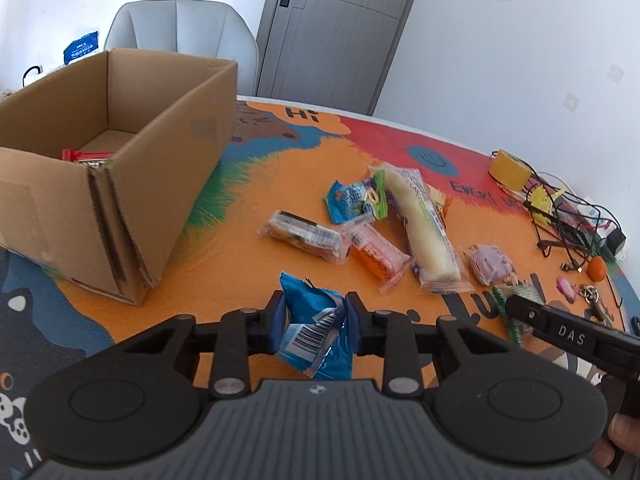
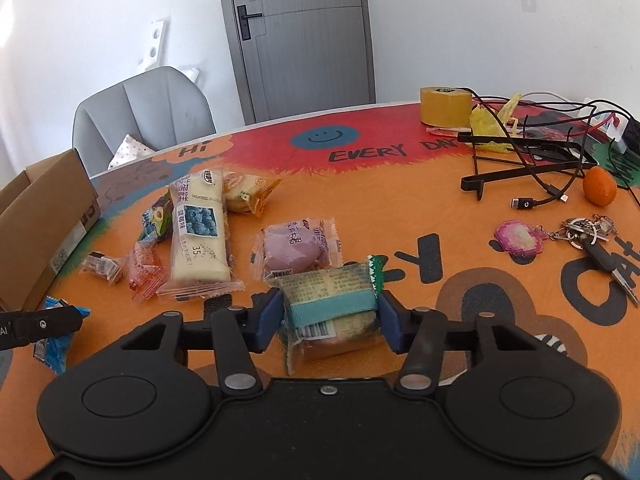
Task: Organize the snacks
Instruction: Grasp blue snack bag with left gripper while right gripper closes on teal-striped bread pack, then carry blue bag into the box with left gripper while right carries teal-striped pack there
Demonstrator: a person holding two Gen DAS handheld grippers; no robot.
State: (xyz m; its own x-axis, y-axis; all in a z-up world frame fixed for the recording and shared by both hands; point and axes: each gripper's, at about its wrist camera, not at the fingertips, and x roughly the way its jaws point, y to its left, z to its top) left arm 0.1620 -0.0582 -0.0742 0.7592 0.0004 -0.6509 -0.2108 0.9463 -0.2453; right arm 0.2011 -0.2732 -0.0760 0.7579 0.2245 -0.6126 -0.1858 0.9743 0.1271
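Pickup step: left gripper [image 1: 311, 326] fingers are clamping crinkled blue foil packet [image 1: 316, 332]; right gripper [image 2: 329, 322] fingers are clamping green-edged clear pastry packet [image 2: 332, 300]. Next: lifting both toward open brown cardboard box [image 1: 160, 184] at ten o'clock.

Home room: grey interior door [image 2: 298, 36], padded grey chair [image 2: 146, 114], cartoon-print cloth on bench [image 2: 400, 216], keys [image 2: 588, 230], charging cables [image 2: 540, 200].

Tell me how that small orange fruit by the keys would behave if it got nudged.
The orange fruit looks round and sits loose on the flat table mat, so it would probably roll. The cables and keys nearby might stop it. It looks firm, likely not fragile.
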